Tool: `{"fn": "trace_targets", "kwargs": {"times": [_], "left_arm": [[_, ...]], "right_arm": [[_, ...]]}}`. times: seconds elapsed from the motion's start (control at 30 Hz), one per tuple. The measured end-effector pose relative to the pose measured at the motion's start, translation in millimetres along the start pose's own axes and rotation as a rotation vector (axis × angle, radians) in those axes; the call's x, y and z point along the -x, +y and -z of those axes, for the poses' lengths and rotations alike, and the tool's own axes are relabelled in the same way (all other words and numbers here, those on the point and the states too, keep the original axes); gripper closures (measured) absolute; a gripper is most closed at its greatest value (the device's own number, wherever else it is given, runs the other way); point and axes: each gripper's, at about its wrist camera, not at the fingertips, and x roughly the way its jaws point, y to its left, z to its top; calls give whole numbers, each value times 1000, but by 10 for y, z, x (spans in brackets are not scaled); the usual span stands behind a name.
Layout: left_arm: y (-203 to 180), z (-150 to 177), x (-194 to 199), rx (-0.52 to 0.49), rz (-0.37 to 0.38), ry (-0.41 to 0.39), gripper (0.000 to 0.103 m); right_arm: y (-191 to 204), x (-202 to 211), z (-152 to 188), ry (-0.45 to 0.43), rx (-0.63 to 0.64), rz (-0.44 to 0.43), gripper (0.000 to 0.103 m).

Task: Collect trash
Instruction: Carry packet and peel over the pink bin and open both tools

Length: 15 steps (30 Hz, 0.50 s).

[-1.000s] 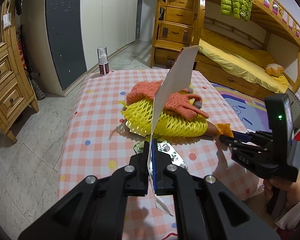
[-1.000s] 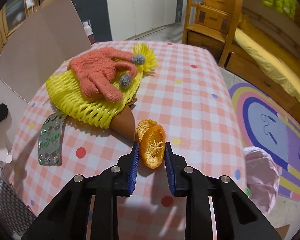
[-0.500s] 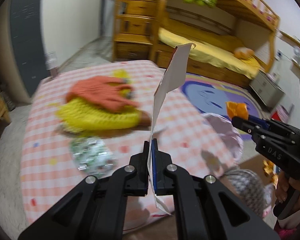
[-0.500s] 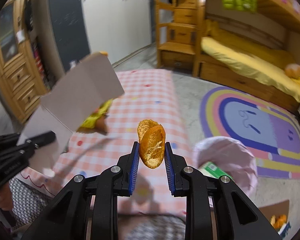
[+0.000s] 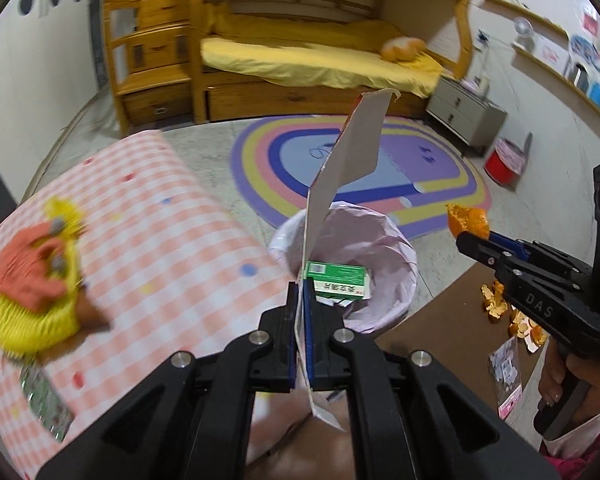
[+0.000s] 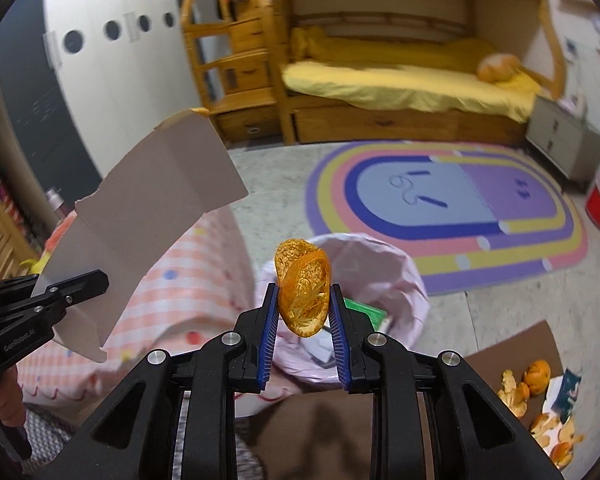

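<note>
Orange peel (image 6: 303,295): curled, pithy half-shell, pinched between the right gripper (image 6: 303,320) pads, just ahead of the tips and above the near rim of the pink-lined trash bin (image 6: 410,280). Left gripper (image 5: 300,312) is clamped on a thin, stiff torn cardboard flap (image 5: 350,156), standing edge-up over the same bin. Judgement: carry both past the rim before releasing; drop the cardboard first, since it's light, flat and may catch the crinkly liner. Green box (image 5: 338,280) is in the bin.

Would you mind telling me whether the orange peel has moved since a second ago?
Yes. The orange peel went from the checked table to above the pink-lined bin.
</note>
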Motion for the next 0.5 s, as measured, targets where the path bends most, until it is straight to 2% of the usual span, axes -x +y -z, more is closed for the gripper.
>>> {"fn": "trace_targets", "kwargs": {"times": [0.17, 0.4, 0.47, 0.5], "left_arm": [[-180, -204, -353, -41, 29, 37, 102], [-299, -485, -653, -55, 80, 44, 100], [-276, -529, -690, -44, 103, 41, 91], [-254, -552, -696, -34, 106, 39, 73]], "right_arm": [[-203, -240, -3, 17, -46, 13, 77], [-353, -564, -50, 54, -91, 20, 77], [-368, -627, -68, 56, -94, 22, 76], [-372, -667, -77, 56, -94, 26, 74]]}}
